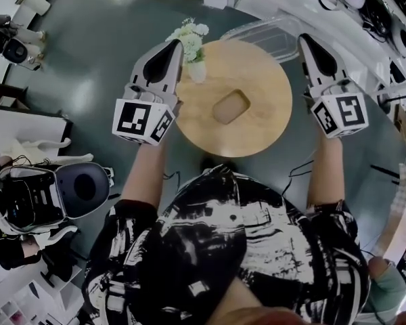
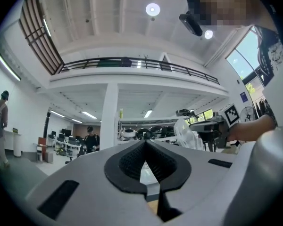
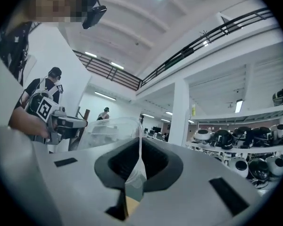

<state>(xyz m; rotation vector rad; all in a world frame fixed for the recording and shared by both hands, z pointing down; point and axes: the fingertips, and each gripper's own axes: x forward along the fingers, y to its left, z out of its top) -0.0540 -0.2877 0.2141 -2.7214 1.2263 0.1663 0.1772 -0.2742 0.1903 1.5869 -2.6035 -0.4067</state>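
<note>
A round wooden table (image 1: 257, 124) carries a small vase of white flowers (image 1: 192, 46) and a tan rectangular dish (image 1: 230, 107). A clear plastic container (image 1: 264, 34) lies over the table's far edge. My left gripper (image 1: 176, 45) hangs above the table's left rim beside the flowers, shut, with nothing between its jaws (image 2: 146, 144). My right gripper (image 1: 303, 39) sits off the table's right side at the container's end. In the right gripper view the clear plastic container (image 3: 106, 132) runs into the jaws, and the right gripper (image 3: 139, 142) is shut on its rim.
A white and dark machine (image 1: 54, 191) stands on the floor at the left, with a camera (image 1: 13, 46) farther back. Shelves of helmets (image 1: 369, 9) run along the right. Cables lie on the grey floor. People stand far off in the hall (image 2: 90, 140).
</note>
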